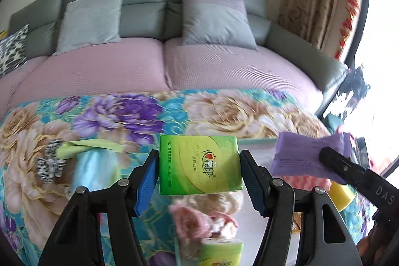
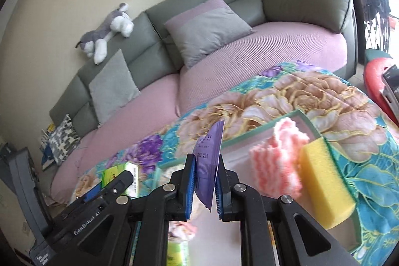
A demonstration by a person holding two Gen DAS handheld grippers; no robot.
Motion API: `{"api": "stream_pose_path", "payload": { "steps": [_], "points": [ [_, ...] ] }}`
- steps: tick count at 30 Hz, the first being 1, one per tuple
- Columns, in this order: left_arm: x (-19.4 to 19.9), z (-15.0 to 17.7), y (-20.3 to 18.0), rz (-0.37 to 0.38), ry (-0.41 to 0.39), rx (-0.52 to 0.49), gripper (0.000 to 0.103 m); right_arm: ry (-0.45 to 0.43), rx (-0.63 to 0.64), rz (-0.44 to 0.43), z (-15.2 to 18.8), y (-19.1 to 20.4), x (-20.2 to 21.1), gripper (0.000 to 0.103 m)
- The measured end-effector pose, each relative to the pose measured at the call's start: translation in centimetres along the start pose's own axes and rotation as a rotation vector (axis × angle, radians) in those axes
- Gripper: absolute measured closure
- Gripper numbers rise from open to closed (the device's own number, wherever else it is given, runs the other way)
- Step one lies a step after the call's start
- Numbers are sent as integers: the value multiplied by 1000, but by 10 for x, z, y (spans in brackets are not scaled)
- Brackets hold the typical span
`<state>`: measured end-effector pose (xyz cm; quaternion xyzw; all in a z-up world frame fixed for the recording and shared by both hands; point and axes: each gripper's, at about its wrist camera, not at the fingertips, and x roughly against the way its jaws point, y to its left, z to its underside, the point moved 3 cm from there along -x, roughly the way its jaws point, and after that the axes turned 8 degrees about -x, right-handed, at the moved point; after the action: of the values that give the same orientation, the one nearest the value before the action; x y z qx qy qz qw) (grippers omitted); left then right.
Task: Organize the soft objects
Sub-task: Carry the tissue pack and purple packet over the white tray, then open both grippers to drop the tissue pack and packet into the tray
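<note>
1. The left gripper (image 1: pixel 199 163) was clamped on a green tissue pack (image 1: pixel 199 163), one blue pad against each side of it, holding it clear above the floral blanket (image 1: pixel 224 114).
2. The right gripper (image 2: pixel 204 181) pinched a thin purple packet (image 2: pixel 209 161) by its lower part, so that most of the packet stood free above the pads.
3. Both items hung over or near a shallow green-rimmed tray (image 2: pixel 309 124), which already held a pink-and-white cloth (image 2: pixel 276 158) and a yellow sponge (image 2: pixel 324 181). A pink plush item (image 1: pixel 197 218) and another green pack (image 1: pixel 222 253) lay below the left gripper.
4. Risk: the purple packet was held only near one edge. It looked limp and might have swung or slid from the pads.
5. Risk: the two grippers sat close together, and lowering both at once could have knocked them together.
6. Risk: the tray looked crowded on the right, so a careless release might have left a pack resting on the rim.
</note>
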<state>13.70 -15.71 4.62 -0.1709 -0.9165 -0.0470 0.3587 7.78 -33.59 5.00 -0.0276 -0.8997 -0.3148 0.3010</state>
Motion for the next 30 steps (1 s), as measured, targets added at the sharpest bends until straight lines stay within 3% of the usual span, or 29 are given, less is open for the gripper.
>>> {"api": "stream_pose_path", "payload": {
  "steps": [8,13,16,17,18,20,25,30],
  "points": [
    [-38,14,-32,32,105,-86,37,62,-2,65,5,-21,-18,85],
    [-39,16,-32,59,123,-75,36,71,-19,76,5,-26,-18,84],
    [-37,16,-32,73,130,-80,30,72,-12,103,4,-26,-16,80],
    [-36,15,-32,79,132,-79,29,69,-8,113,3,-25,-15,73],
    [-34,15,-31,87,134,-75,28,68,-3,122,3,-24,-14,58],
    [-30,14,-27,92,135,-64,21,59,0,126,1,-22,-11,46],
    [-7,8,5,26,91,-8,19,33,61,125,0,-5,-4,45],
    [16,11,74,-150,62,106,18,-18,172,158,3,25,2,21]
  ]
}}
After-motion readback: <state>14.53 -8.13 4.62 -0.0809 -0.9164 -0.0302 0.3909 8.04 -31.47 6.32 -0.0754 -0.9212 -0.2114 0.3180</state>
